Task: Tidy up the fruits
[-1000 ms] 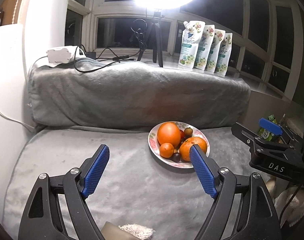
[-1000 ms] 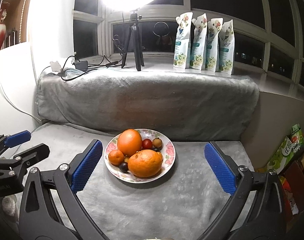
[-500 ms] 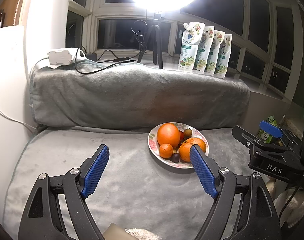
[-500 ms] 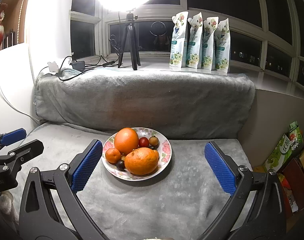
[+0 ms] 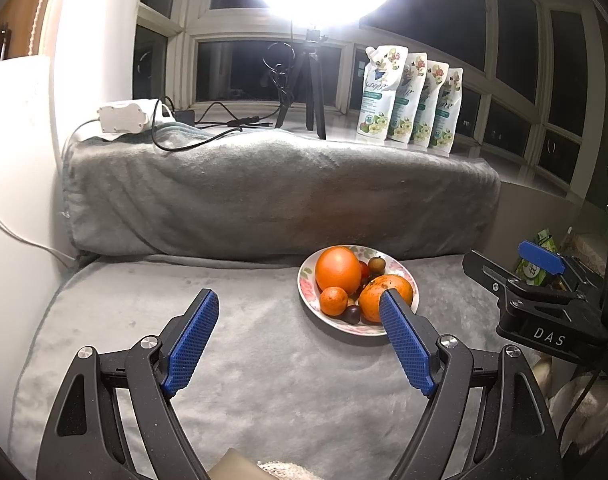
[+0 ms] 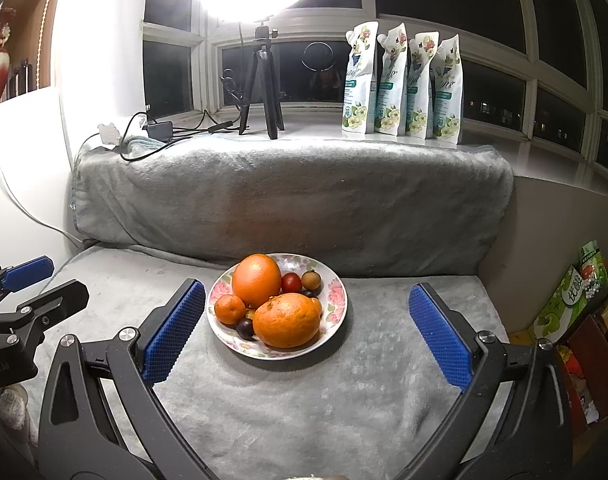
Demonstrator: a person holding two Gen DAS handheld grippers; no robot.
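Note:
A floral plate (image 6: 336,308) (image 5: 404,270) sits on the grey blanket and holds a big orange (image 6: 256,279) (image 5: 338,270), a bumpy orange (image 6: 286,321) (image 5: 374,300), a small tangerine (image 6: 229,309) (image 5: 333,301), a red cherry tomato (image 6: 291,282), a brown longan (image 6: 312,280) and a dark grape (image 6: 245,328) (image 5: 352,314). My right gripper (image 6: 306,304) is open with blue pads wide apart, nothing held, just short of the plate. My left gripper (image 5: 297,312) is open and empty over the blanket, left of the plate; its right pad overlaps the bumpy orange in view.
A blanket-covered ledge (image 6: 291,196) rises behind the plate. On the sill stand a ring light tripod (image 6: 263,88), cables, a white adapter (image 5: 123,118) and several refill pouches (image 6: 404,84). Boxes and packages (image 6: 572,300) lie at the right, beyond the blanket's edge.
The views drifted slightly; the plate sits a touch further left and lower in the right wrist view. Both grippers stay open and empty.

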